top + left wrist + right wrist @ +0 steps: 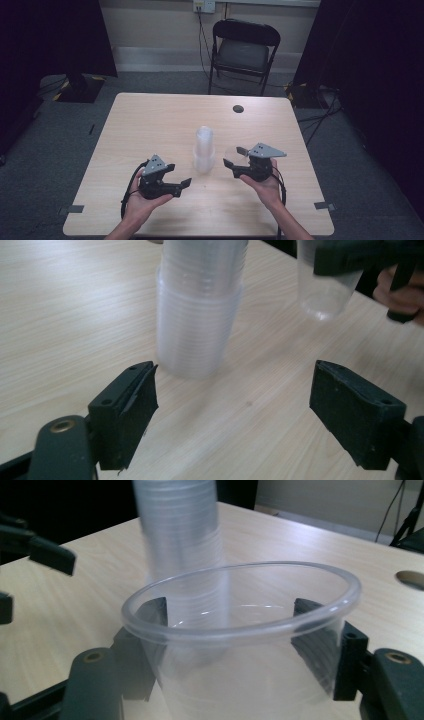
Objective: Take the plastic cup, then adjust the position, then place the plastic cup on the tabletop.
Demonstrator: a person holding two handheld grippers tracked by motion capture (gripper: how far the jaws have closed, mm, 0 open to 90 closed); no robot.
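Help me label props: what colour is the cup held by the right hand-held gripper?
Clear, colourless plastic; the cup shows best in the right gripper view, between the right hand-held gripper jaws.

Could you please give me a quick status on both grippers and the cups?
Left gripper open, empty, facing the cup stack. Right gripper shut on one clear cup, held off the table. Nothing in the way.

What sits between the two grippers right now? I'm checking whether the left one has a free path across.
In the high view, the stack of clear cups stands between the left gripper and the right gripper, which holds a single clear cup.
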